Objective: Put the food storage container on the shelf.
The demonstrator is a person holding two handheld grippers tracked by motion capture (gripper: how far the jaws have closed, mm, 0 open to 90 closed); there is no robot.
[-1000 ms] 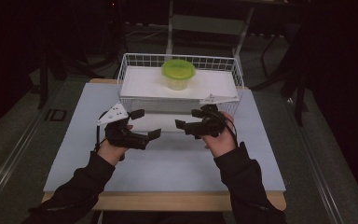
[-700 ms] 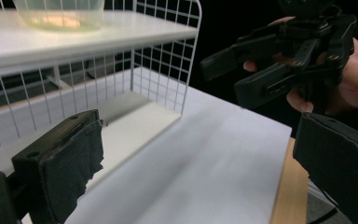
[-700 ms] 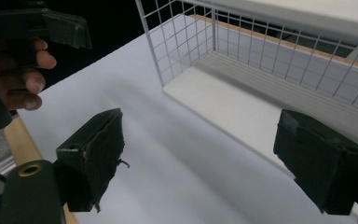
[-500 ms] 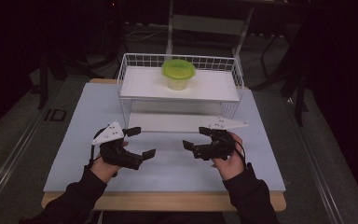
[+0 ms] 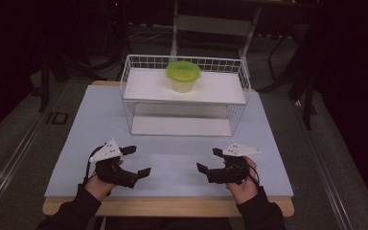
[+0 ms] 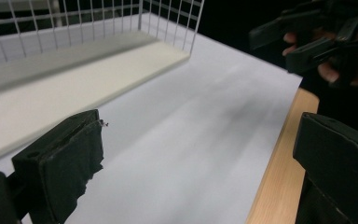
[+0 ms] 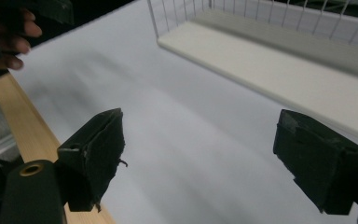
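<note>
Item: we hold left gripper [image 5: 136, 161] and right gripper [image 5: 209, 160] released, empty, near table's [image 5: 172, 167] front edge; tub [image 5: 183, 75] on rack's [image 5: 139, 62] top shelf; step likely idle, next unclear.

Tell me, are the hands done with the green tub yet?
Seems done: the lime-lidded plastic tub sits on the white wire rack's upper shelf. In hand: nothing; the left gripper and right gripper are open near the table's front edge. Nothing visibly left.

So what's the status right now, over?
Left gripper and right gripper open, empty, low over the table's near edge. Green-lidded tub sits on the wire rack. Nothing in between.
</note>
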